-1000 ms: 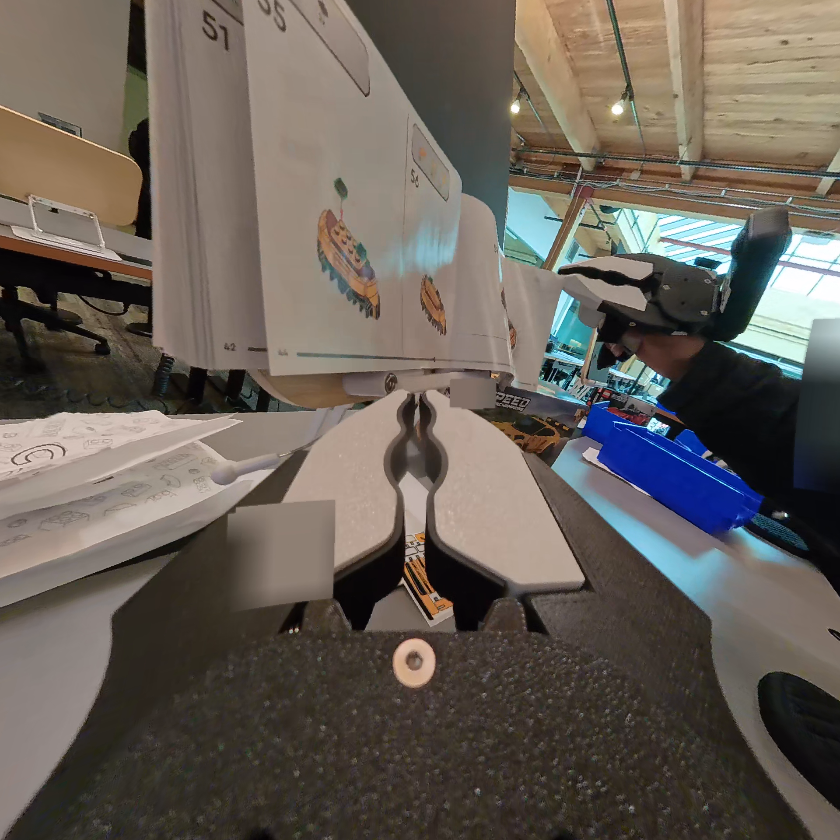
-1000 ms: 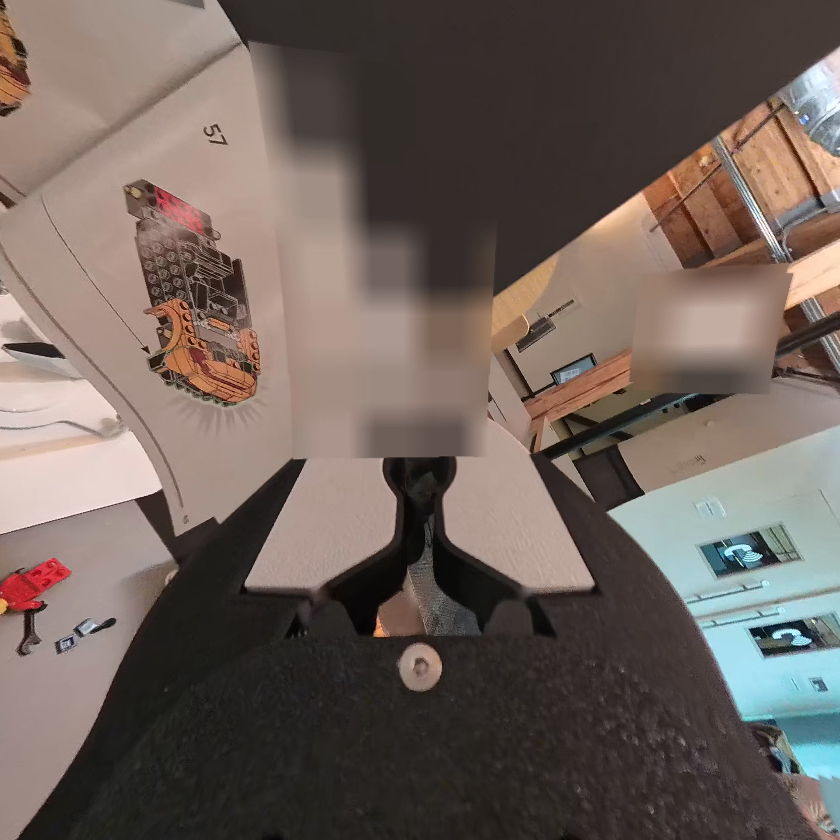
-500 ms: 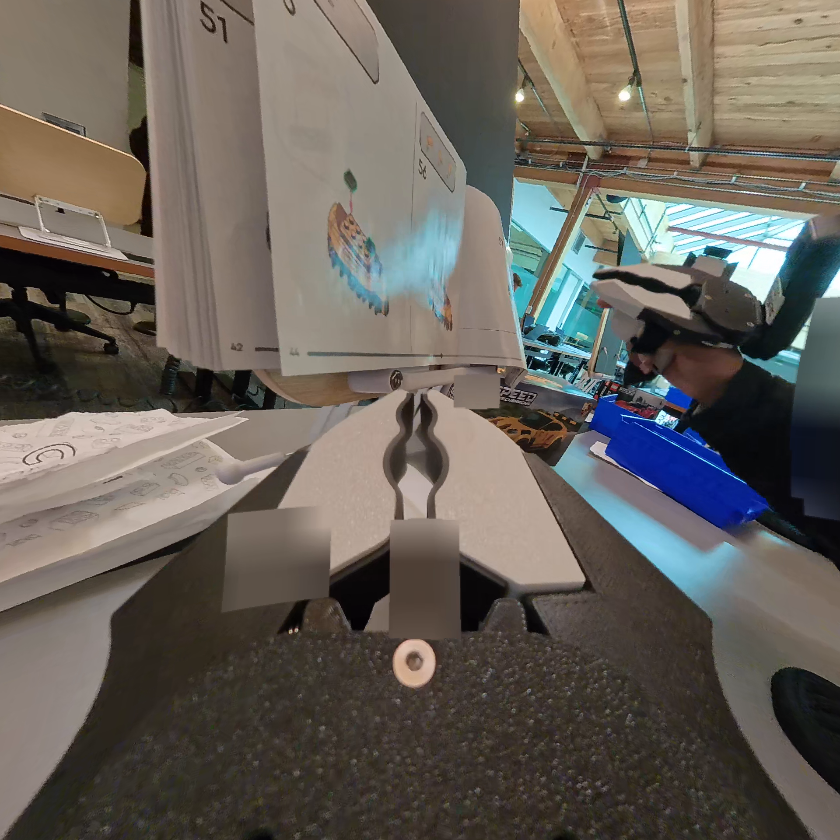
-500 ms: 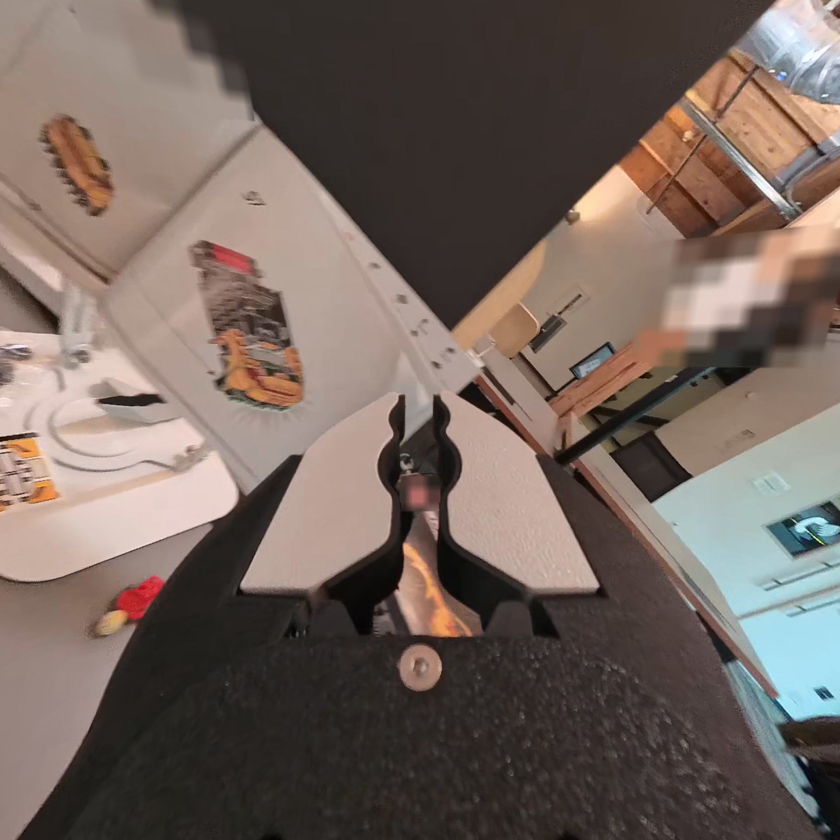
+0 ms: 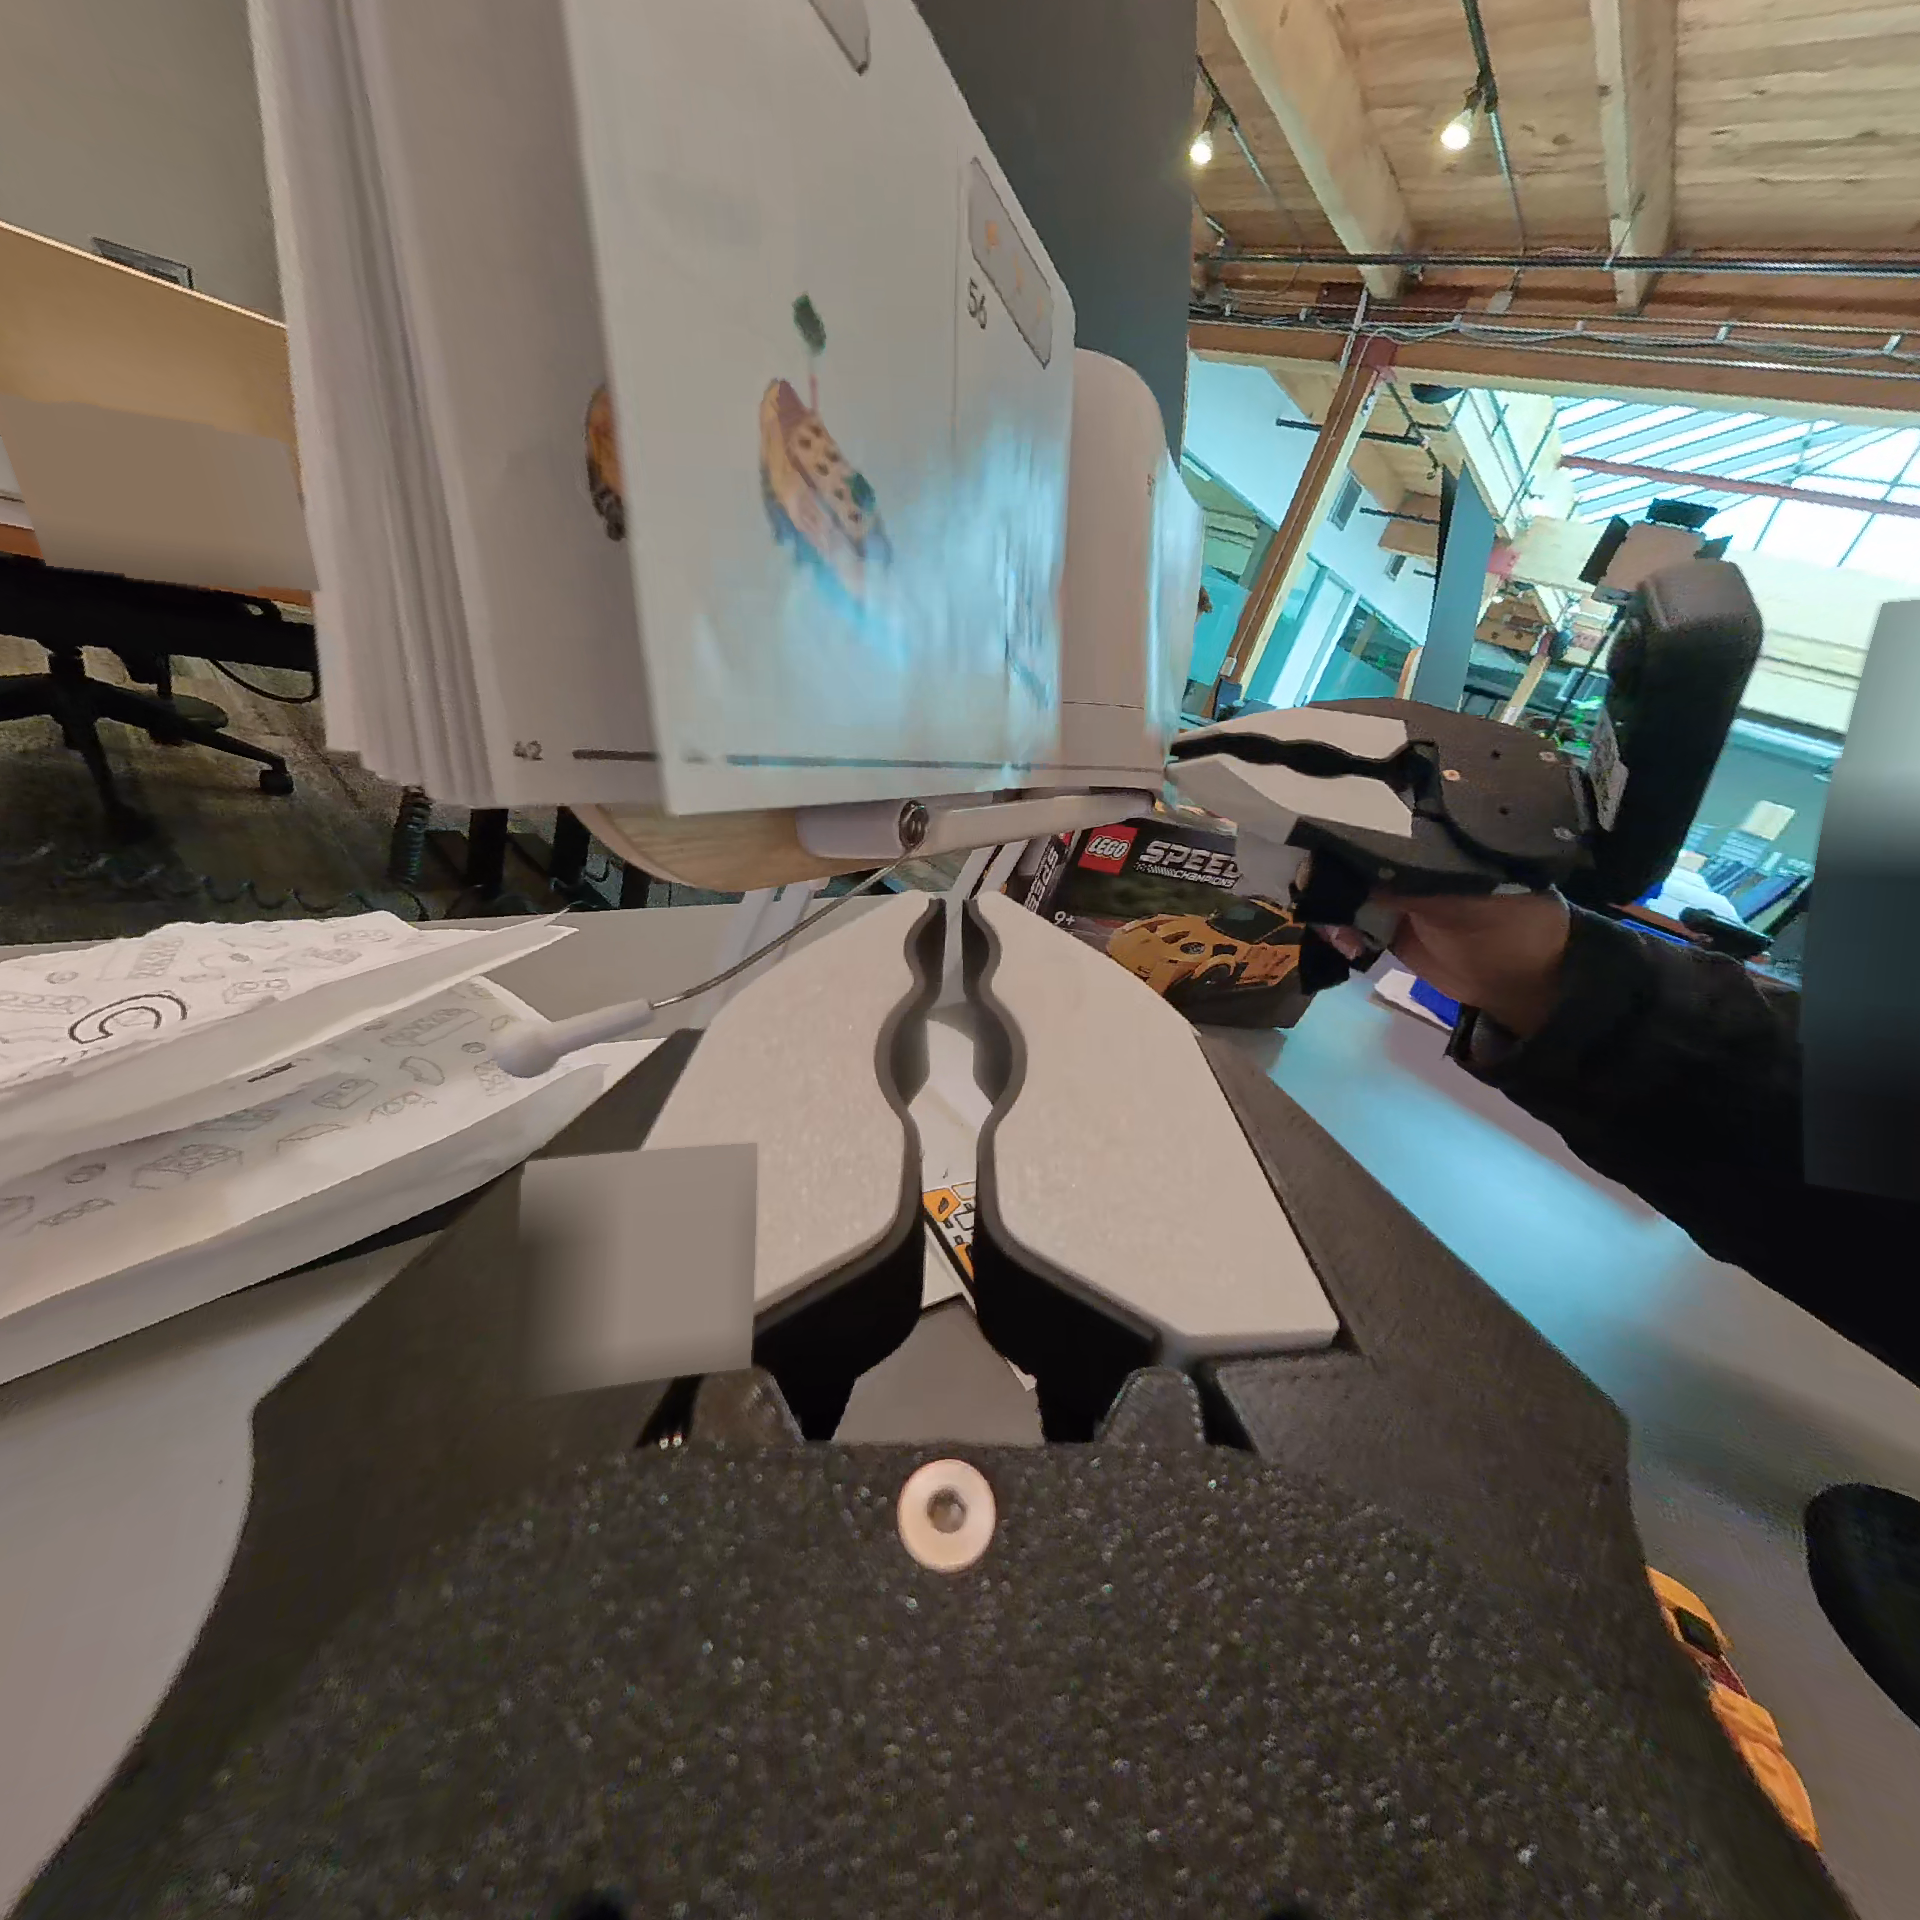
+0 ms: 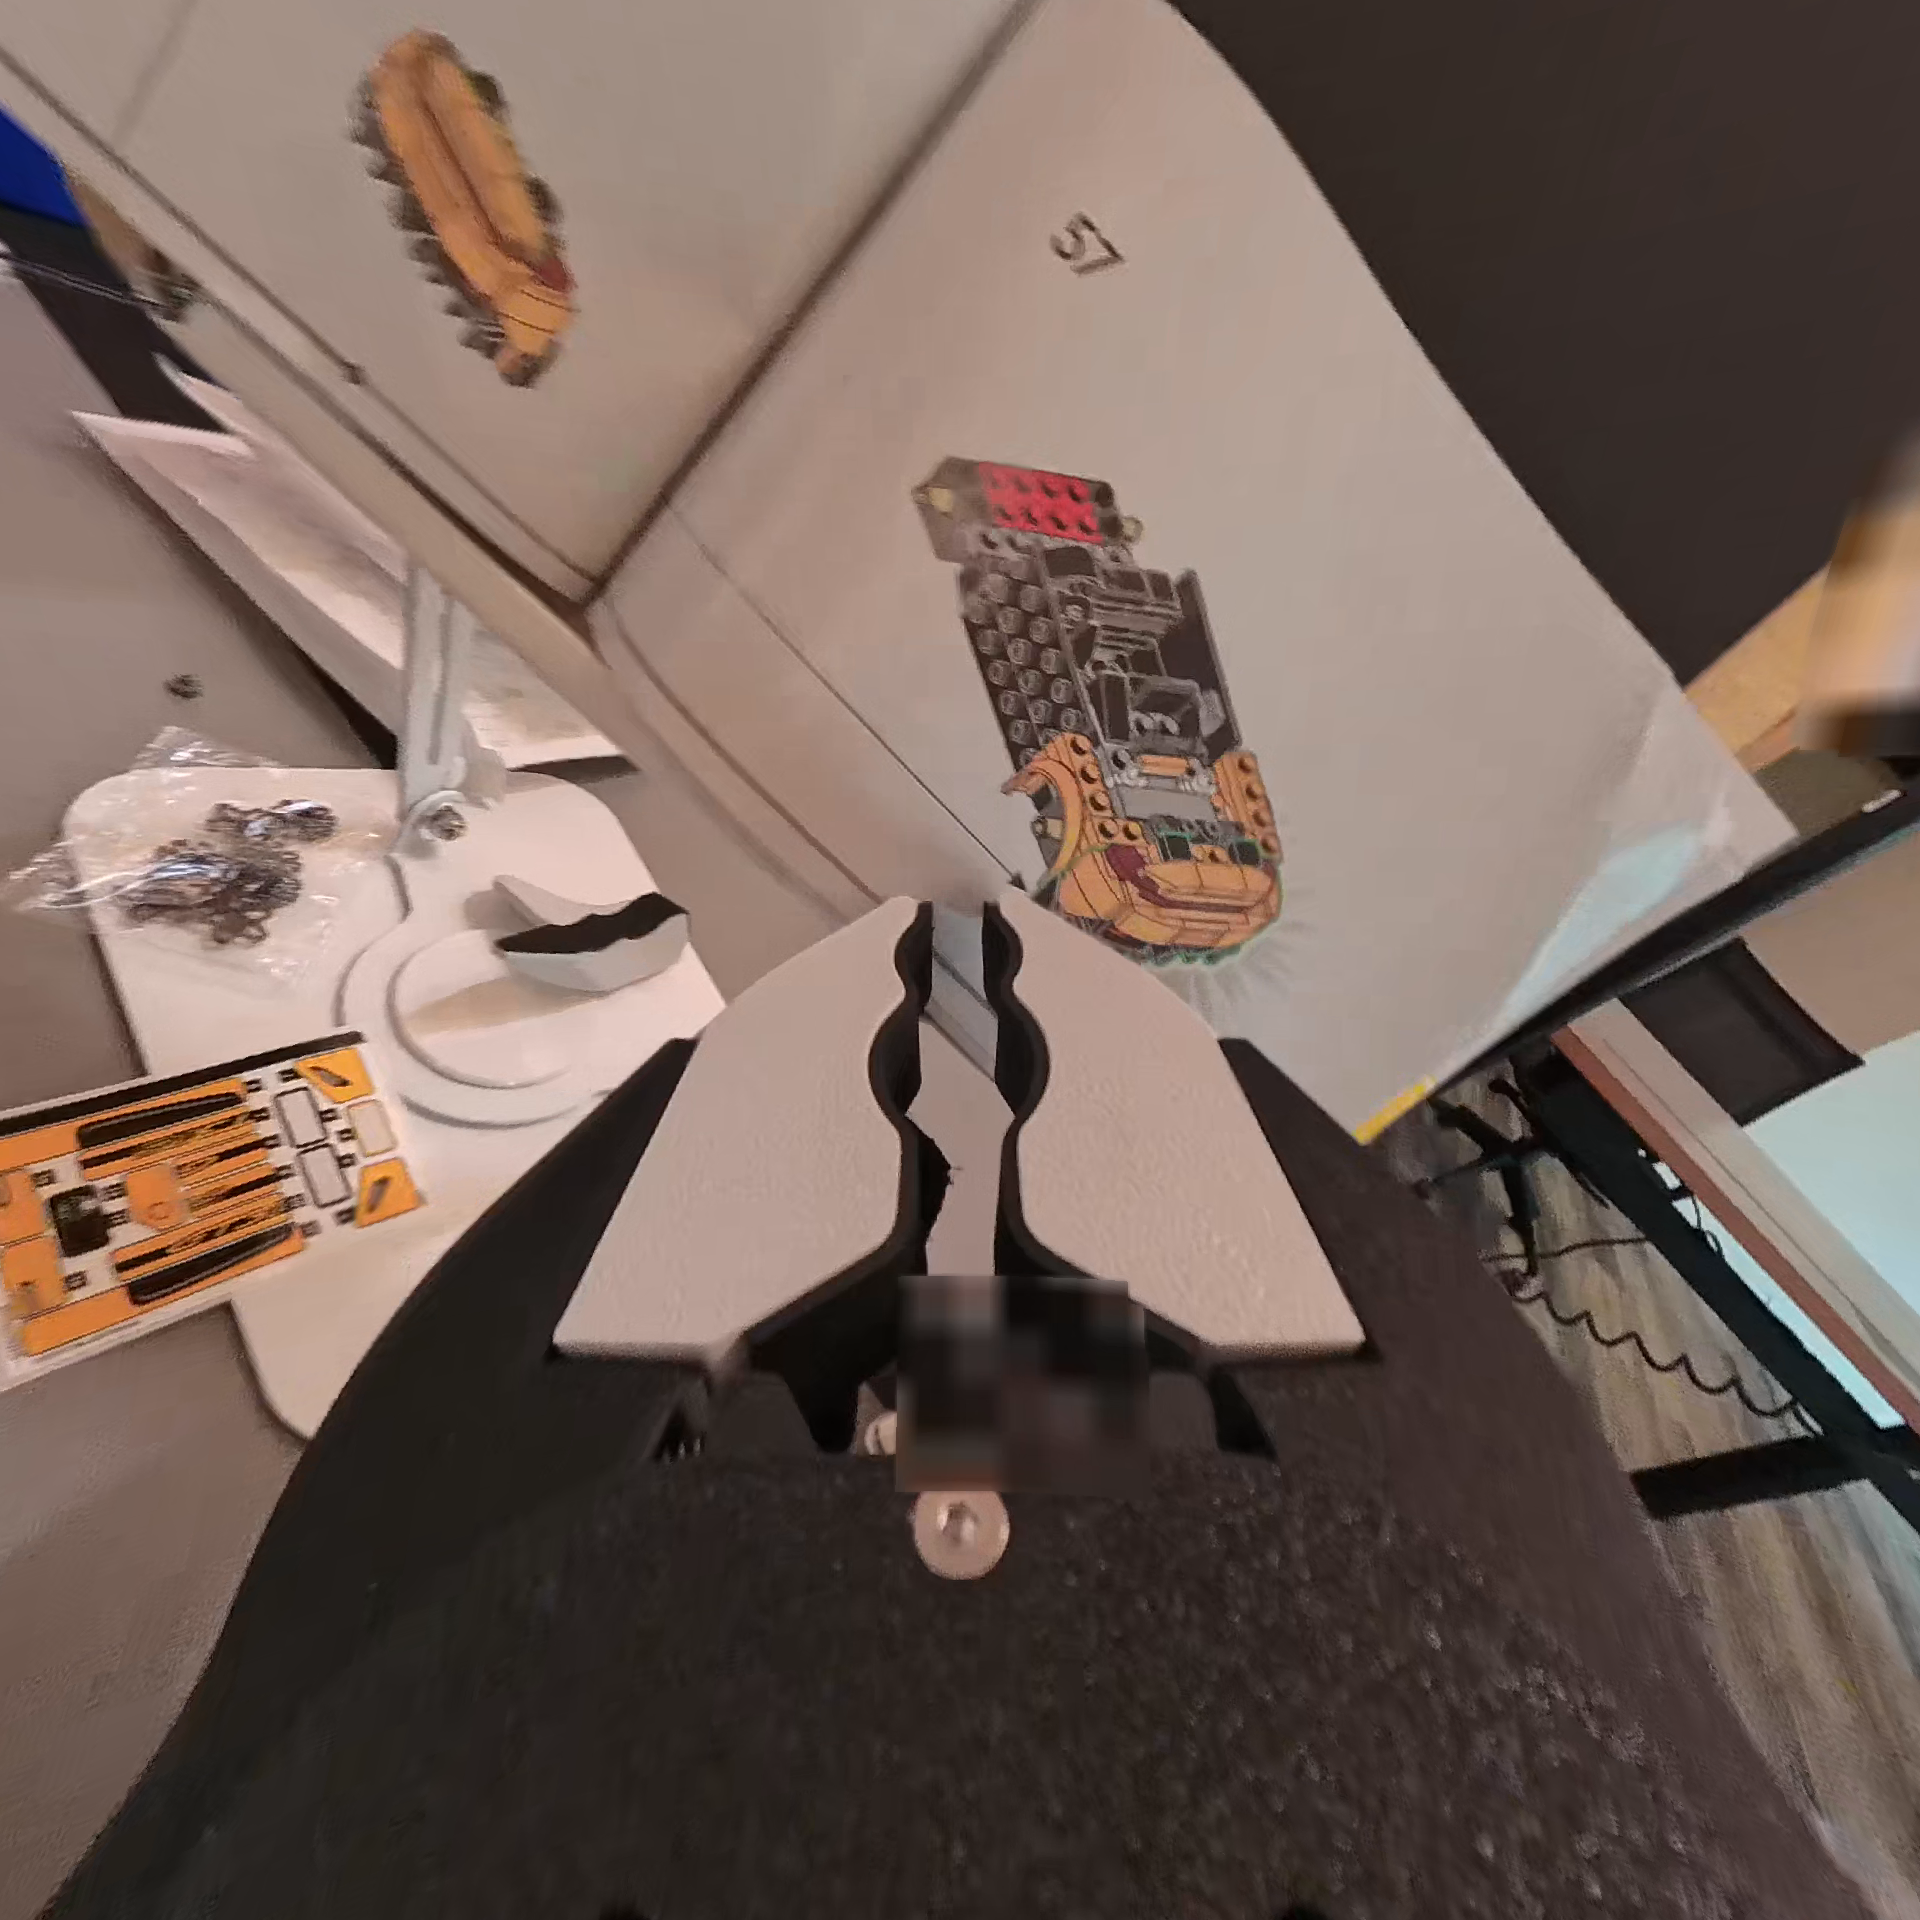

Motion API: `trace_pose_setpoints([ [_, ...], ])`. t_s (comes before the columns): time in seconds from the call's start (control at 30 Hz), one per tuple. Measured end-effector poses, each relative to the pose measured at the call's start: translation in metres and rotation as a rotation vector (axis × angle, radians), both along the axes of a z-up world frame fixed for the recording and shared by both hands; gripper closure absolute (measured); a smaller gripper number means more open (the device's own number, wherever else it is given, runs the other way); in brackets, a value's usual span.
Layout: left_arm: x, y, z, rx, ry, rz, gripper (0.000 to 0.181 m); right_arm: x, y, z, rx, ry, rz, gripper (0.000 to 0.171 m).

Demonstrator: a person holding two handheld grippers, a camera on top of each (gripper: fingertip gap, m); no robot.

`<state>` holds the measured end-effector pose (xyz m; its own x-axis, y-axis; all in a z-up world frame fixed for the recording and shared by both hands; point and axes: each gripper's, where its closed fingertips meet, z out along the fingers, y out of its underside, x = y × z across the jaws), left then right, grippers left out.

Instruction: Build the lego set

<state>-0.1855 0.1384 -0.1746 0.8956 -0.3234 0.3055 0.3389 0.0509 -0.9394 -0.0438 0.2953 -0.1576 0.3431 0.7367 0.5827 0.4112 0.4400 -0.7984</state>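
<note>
Right hand-held gripper [image 5: 1179,764] has reached the instruction booklet [image 5: 790,436]'s lower corner.

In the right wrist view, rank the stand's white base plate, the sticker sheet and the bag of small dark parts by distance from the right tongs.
1. White base plate, just left of the right tongs.
2. Sticker sheet, farther left, on the plate's edge.
3. Bag of small dark parts, far left, at the plate's far end.
</note>
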Motion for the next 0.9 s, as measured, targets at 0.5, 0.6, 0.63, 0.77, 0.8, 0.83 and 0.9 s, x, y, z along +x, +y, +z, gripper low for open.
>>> trace_pose_setpoints([
  [0.5,-0.025,-0.011,0.034,0.025,0.081,0.183,0.180,0.024,0.028,0.010,-0.082,0.066,-0.069,0.159],
  [0.6,-0.046,-0.027,0.053,0.079,0.033,0.245,0.181,0.011,-0.005,0.027,-0.045,0.097,0.031,0.160],
  [0.63,-0.049,-0.032,0.060,0.102,0.025,0.253,0.181,0.002,-0.021,0.031,-0.022,0.087,0.083,0.163],
  [0.77,-0.033,-0.039,0.082,0.160,0.063,0.235,0.181,-0.045,-0.056,0.024,-0.004,-0.052,0.146,0.161],
  [0.8,-0.025,-0.039,0.084,0.161,0.085,0.215,0.181,-0.053,-0.056,0.023,0.005,-0.073,0.132,0.162],
  [0.83,-0.015,-0.039,0.086,0.159,0.110,0.193,0.181,-0.061,-0.055,0.022,0.025,-0.099,0.114,0.162],
  [0.9,0.001,-0.036,0.086,0.137,0.158,0.150,0.180,-0.074,-0.055,0.020,0.068,-0.138,0.093,0.164],
])
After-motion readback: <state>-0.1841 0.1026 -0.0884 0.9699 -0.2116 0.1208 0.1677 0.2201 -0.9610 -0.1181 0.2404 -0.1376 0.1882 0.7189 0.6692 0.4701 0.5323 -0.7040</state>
